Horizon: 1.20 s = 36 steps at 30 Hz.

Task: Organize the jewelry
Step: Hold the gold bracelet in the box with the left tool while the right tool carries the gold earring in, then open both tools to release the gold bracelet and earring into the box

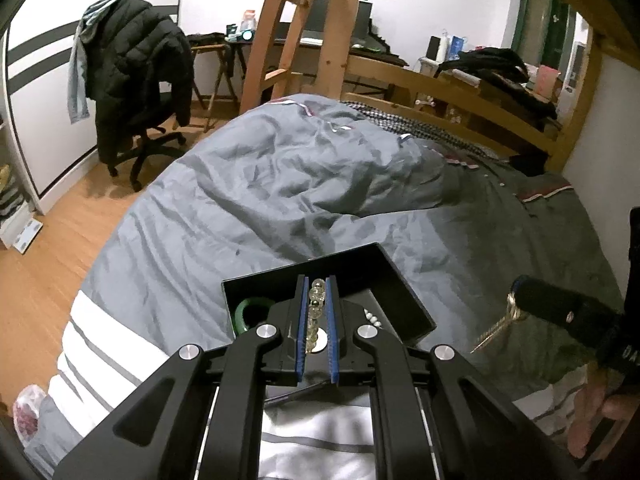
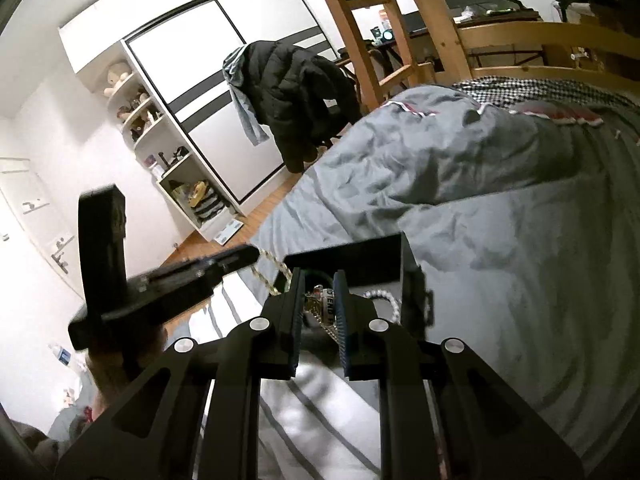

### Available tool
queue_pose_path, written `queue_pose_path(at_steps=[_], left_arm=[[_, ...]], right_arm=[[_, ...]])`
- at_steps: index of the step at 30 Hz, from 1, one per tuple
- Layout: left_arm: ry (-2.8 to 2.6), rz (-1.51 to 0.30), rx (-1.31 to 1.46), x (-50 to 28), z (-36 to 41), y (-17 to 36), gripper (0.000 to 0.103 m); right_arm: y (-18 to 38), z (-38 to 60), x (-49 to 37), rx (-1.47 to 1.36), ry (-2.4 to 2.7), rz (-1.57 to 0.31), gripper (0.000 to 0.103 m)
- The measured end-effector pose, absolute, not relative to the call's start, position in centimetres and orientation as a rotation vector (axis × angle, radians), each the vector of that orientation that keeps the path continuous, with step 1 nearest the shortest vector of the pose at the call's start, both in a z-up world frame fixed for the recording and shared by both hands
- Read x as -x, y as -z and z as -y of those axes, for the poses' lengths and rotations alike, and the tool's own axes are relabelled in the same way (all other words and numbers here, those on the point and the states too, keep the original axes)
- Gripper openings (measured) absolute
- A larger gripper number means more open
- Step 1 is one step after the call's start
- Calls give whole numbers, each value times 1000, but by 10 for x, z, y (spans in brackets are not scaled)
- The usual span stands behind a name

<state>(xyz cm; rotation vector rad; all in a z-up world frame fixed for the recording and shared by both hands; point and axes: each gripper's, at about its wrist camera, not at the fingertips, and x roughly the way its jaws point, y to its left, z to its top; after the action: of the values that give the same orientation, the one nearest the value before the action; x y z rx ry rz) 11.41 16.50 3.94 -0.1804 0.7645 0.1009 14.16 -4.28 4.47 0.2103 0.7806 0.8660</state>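
Just ahead of my left hand-held gripper (image 1: 317,312), over the open black box (image 1: 404,280) on the bed's grey duvet (image 1: 280,184), I have a bracelet of clear glassy beads (image 1: 316,300) pinched between the blue pads (image 1: 331,320), the string running lengthwise along the fingers. It looks light, but the round, smooth beads will roll and slip against each other, and a cord like that goes limp wherever it is not held, so I judge the grip belongs across the beads mid-strand, not on a single one. Below those fingertips, inside the box, lie a green bangle (image 1: 246,310) to the left, which is stiff and could chip, and a few small white beads (image 1: 371,316) to the right. My right hand-held gripper (image 2: 318,304) is closed on a gold chain (image 2: 326,320) with a small lettered tag, right at the box's near edge; a chain is supple and tangles readily, so I would lower it slowly. The soft duvet lets the box tilt under pressure.
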Motion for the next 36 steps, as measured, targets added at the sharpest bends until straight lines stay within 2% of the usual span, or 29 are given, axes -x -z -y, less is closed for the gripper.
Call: queue_pose_path(at_steps=[9, 25, 27, 29, 31, 33, 35, 36], left_arm=[[-130, -790, 208, -116, -174, -36, 8], [-145, -842, 260, -122, -184, -25, 8], [-146, -844, 261, -122, -185, -25, 13], [-151, -841, 265, -122, -185, -25, 37], [-160, -826, 256, -121, -185, -27, 46], [-156, -821, 259, -121, -185, -28, 47], [-153, -813, 268, -120, -186, -29, 60], [-153, -806, 270, -119, -187, -30, 62]], right_arm=[[-41, 0, -161, -177, -867, -833, 16], [2, -17, -183, -165, -807, -947, 16], [3, -18, -186, -166, -797, -958, 18], [4, -19, -190, -174, -798, -965, 19], [3, -20, -193, -174, -789, -967, 32], [-2, -17, -191, -185, -783, -936, 67], [-8, -13, -188, -194, -777, -902, 77], [-12, -11, -186, -189, -773, -889, 80]])
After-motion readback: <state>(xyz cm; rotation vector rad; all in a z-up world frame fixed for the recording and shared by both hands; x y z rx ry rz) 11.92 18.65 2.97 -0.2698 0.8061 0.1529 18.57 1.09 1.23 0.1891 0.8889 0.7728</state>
